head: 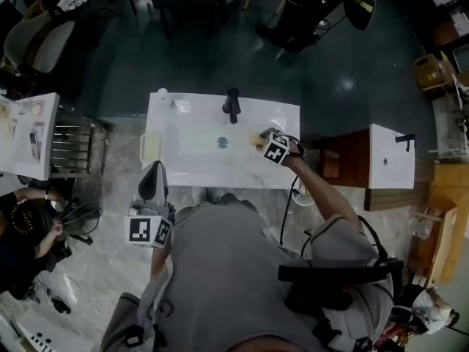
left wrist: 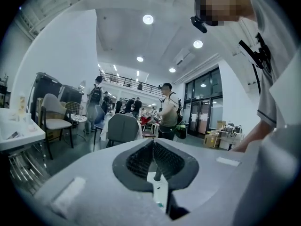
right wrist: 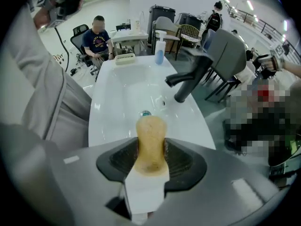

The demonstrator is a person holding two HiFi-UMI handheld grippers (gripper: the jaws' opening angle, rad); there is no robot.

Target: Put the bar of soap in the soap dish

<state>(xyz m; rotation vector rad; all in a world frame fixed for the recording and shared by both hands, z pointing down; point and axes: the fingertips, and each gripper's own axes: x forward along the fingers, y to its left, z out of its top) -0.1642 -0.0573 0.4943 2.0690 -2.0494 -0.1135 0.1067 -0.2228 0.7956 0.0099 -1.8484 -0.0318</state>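
The bar of soap (right wrist: 150, 126) is amber and rounded, and it stands pinched between the pads of the right gripper (right wrist: 150, 149), its top poking out past the jaw tips; the grip sits low on the bar, likely so the free end can be set down first. The gripper points steeply down over the white sink (right wrist: 113, 93), with the bar held in the air above the basin, close to the drain (right wrist: 145, 113) and just to the side of the black faucet (right wrist: 188, 81); carrying it up here should let it clear the rim and the spout.

The soap dish (head: 149, 149) is a pale tray at the sink's left edge, well apart from the bar, so the crossing of the basin looks not yet made; a dispenser bottle (right wrist: 160, 51) stands at the corner beyond it.

The left gripper (left wrist: 153, 145) is held near the person's waist, off the sink's near left corner, pointing out into the room; its jaws are pressed together with nothing between them. It seems parked out of the way, since one gripper is enough to carry the bar.
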